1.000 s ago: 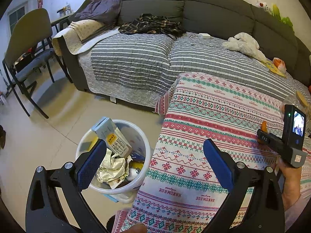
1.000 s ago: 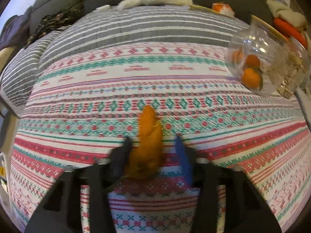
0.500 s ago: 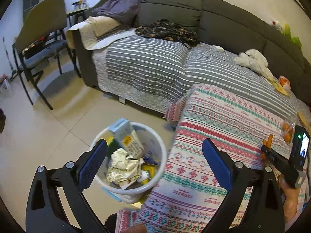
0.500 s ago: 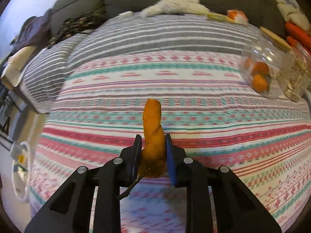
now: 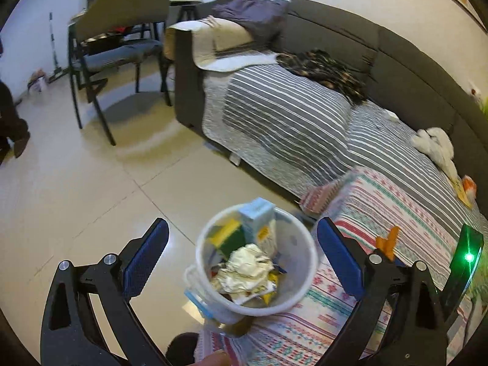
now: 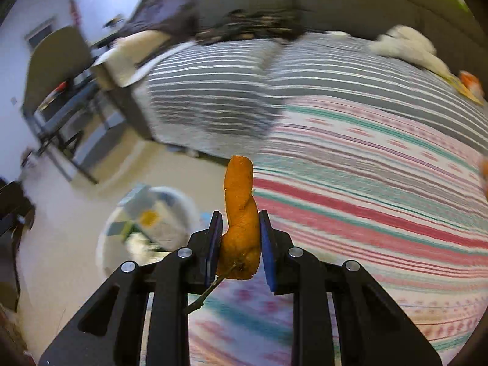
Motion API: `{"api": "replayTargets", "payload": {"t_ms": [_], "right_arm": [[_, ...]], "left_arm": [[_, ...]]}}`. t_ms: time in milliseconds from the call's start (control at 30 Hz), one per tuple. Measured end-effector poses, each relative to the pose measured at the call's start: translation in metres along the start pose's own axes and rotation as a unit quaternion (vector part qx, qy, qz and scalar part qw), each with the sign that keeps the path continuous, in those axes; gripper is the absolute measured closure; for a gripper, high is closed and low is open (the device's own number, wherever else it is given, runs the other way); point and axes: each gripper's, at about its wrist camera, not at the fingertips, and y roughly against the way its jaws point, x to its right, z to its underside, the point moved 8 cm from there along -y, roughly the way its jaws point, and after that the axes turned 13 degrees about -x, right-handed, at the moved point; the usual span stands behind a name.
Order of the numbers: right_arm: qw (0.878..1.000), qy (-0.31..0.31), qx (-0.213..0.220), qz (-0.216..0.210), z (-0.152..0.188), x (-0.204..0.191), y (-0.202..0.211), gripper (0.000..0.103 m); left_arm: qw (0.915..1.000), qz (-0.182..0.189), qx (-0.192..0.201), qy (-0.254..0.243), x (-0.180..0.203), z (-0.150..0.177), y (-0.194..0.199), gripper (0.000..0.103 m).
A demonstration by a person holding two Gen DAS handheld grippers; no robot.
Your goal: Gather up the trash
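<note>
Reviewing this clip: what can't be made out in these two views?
- Right wrist view: motion blur smears the white bin; its contents are unreadable.
- Left wrist view: the orange peel is mostly hidden behind the left gripper finger.
- Left wrist view: the bin's base is cut off by the patterned cloth.

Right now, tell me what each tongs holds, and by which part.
Right tongs grip the orange peel by its lower, stem end. Left tongs hold nothing.

Ahead of the gripper, a grey sofa (image 5: 396, 58) carries a striped cover (image 5: 283, 116); a chair (image 5: 122, 30) stands far left.
</note>
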Motion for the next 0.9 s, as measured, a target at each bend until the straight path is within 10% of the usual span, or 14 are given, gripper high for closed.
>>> {"api": "replayTargets", "payload": {"t_ms": [300,733,900], "right_arm": [[0.999,0.031,0.01,0.0,-0.007,-0.06,0.001,0.024],[0.986,0.01,0.117,0.118,-0.005,0.022,0.083,0.007],[0.98,-0.017,0.126,0.154,0.013,0.076,0.11,0.007]], "left_arm": [[0.9989,-0.01,0.013,0.044,-0.035,-0.011,0.007,0.009],[0.981,-0.048,0.184,-0.037,0.027,-0.004,0.066,0.007],[0.9858,0.001,0.156,-0.063,0.071,0.011,0.06,0.007]]}}
